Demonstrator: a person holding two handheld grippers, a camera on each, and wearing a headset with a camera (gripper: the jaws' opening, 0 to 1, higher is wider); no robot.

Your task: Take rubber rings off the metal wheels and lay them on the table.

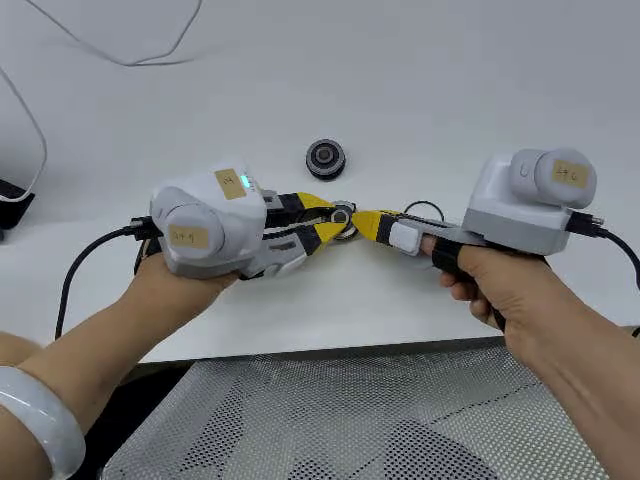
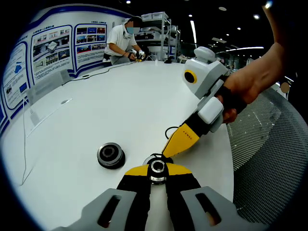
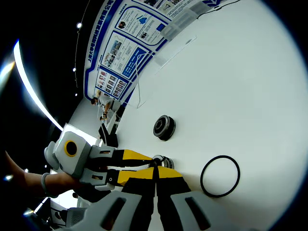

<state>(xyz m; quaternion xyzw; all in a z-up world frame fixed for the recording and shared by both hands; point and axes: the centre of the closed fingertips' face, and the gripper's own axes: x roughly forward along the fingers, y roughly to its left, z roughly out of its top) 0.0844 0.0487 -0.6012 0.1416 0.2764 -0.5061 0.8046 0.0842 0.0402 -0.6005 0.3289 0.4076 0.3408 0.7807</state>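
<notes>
Left tool (image 2: 158,169) clamps wheel (image 2: 158,166); right tool (image 3: 155,168) closed tight against it; loose ring (image 3: 220,175) whole in right gripper view.

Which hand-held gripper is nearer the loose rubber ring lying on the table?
Right. The rubber ring lies just beside the right hand-held gripper; the left hand-held gripper sits farther off, gripping a metal wheel.

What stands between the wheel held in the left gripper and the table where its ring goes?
Nothing visible. The wheel sits in the jaws of the left gripper, over bare table. A loose ring lies to one side, and a second wheel stands farther off, both apart from it.
</notes>
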